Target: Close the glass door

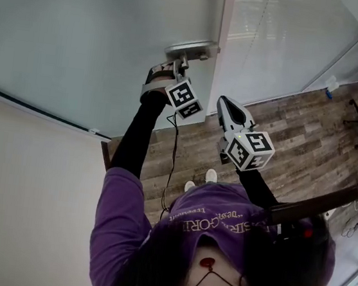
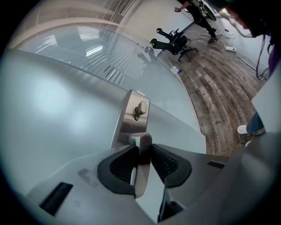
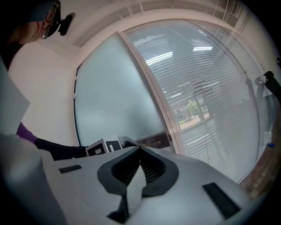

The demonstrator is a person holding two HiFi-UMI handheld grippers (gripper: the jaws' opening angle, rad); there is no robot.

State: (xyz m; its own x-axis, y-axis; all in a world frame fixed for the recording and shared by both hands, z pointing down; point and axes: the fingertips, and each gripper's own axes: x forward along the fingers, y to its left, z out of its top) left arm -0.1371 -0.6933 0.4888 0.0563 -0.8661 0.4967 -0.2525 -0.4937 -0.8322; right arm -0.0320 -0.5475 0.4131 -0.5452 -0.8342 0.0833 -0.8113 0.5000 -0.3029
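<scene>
1. The left gripper is clamping its dark ribbed jaws on the brushed silver metal lever handle of the frosted glass door. The grip is sitting close to the lever's root, just below the steel lock plate and its small thumb-turn. A hard shove from there could be sliding the pads along the smooth metal, or pressing the lever down so the latch is failing to catch.
2. In the head view the door's handle edge is lying against, or just short of, the white vertical door frame. Whether it is latched cannot be told. A fast push is likely risking a bang of glass on frame.
3. The right gripper is closed tip to tip on nothing. It is pointing toward the frame and the slatted glass panel beside it, and drifting nearer it could be knocking that pane.
4. The left arm, in a black sleeve, is reaching up and forward almost straight to the handle. The right arm is bending, carrying its gripper lower and nearer the body, well apart from the handle.
</scene>
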